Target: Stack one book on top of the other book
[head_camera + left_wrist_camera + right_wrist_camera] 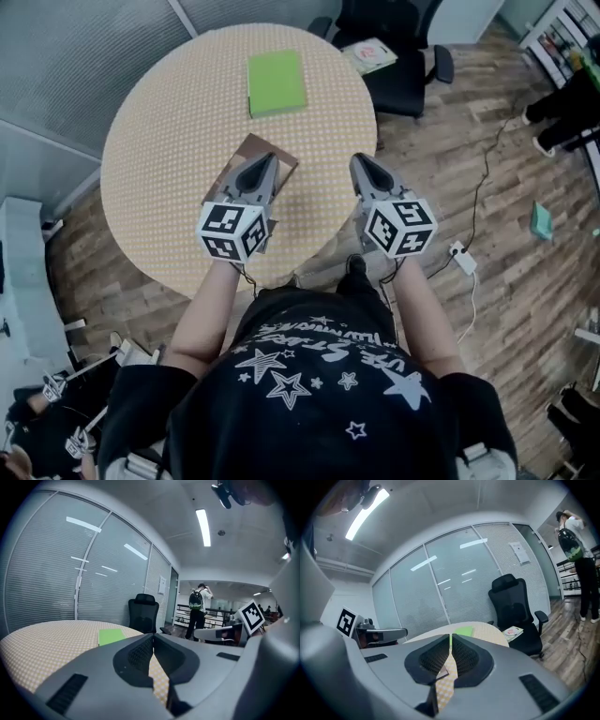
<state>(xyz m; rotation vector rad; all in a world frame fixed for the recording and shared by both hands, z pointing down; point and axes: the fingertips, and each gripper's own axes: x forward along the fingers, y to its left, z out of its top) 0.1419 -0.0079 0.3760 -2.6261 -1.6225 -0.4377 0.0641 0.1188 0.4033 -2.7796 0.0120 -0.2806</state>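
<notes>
Forward, nearly level — left tool [265, 164], right tool [364, 167], jaws together.

Noted black short-sleeved T-shirt [319, 375], printed with white stars and lettering. Logged left gripper [270, 159] and right gripper [360, 161] as grey, tapered, each carrying a black-and-white marker cube [232, 232].

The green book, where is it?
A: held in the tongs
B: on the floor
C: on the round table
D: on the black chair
C: the green book lies flat on the far side of the round table.
</notes>
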